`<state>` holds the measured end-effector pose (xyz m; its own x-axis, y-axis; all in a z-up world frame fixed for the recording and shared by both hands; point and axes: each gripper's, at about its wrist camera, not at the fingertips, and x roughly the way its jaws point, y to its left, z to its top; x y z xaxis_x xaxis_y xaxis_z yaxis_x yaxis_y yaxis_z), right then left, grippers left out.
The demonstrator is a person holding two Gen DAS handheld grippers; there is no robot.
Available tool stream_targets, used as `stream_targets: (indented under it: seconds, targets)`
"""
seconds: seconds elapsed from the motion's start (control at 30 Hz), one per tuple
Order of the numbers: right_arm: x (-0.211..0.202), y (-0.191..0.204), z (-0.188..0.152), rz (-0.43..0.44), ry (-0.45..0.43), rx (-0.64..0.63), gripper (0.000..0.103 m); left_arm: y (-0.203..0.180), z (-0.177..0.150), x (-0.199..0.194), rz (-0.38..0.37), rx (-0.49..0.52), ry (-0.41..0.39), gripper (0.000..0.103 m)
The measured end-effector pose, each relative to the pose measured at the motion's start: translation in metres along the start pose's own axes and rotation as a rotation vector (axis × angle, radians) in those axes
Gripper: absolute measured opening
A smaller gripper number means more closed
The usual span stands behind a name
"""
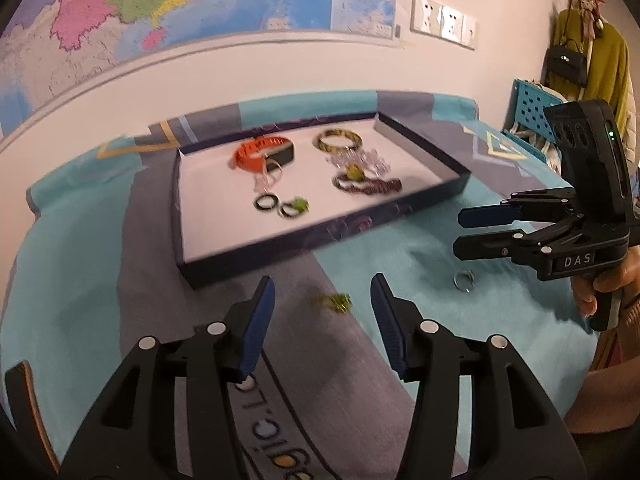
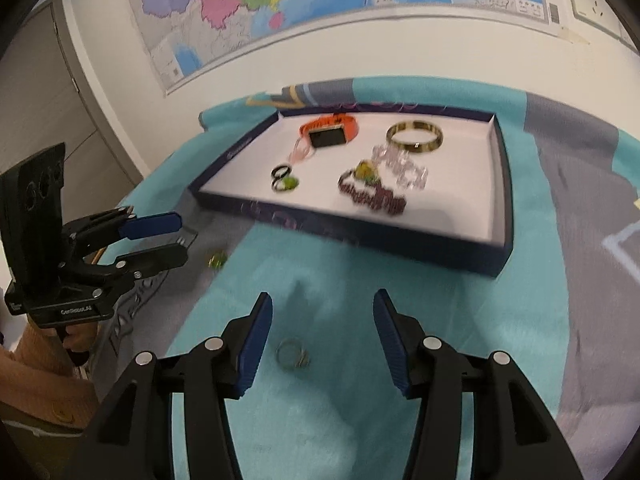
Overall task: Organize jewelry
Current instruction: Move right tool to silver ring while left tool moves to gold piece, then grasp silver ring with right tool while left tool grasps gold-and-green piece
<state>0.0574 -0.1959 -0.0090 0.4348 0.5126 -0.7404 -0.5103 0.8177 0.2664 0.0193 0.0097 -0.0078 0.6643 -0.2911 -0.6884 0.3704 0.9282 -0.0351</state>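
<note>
A dark blue tray (image 1: 320, 236) with a white floor holds an orange watch (image 1: 262, 152), a gold bangle (image 1: 340, 140), a clear bead bracelet (image 1: 360, 159), a dark red bead bracelet (image 1: 368, 186) and black rings (image 1: 276, 206). A green ring (image 1: 334, 302) lies on the cloth between the fingers of my open left gripper (image 1: 323, 300). A silver ring (image 2: 293, 354) lies on the cloth between the fingers of my open right gripper (image 2: 323, 320). The right gripper also shows in the left wrist view (image 1: 484, 232), the left one in the right wrist view (image 2: 176, 238).
The table carries a teal and grey cloth (image 1: 400, 264). A map (image 1: 200, 0) hangs on the wall behind. A blue crate (image 1: 528, 116) and hanging clothes (image 1: 600, 64) stand at the right. The tray (image 2: 360, 236) lies beyond both grippers.
</note>
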Motion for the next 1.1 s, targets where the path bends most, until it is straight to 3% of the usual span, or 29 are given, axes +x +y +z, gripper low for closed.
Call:
stream_targets:
  seconds: [0.73,0.93,1.1]
  targets:
    - [-0.001,0.028,-0.024,-0.050,0.037,-0.092,0.050,-0.006,-0.007,0.019,0.001,-0.019,0.071,0.049]
    - [0.002,0.035,-0.025,-0.098,0.035,-0.125,0.042,-0.006,-0.005,0.027,0.001,-0.032,0.092,0.043]
    - [0.000,0.031,-0.026,-0.127,0.028,-0.109,0.026,-0.005,-0.004,0.033,0.001,-0.042,0.117,0.039]
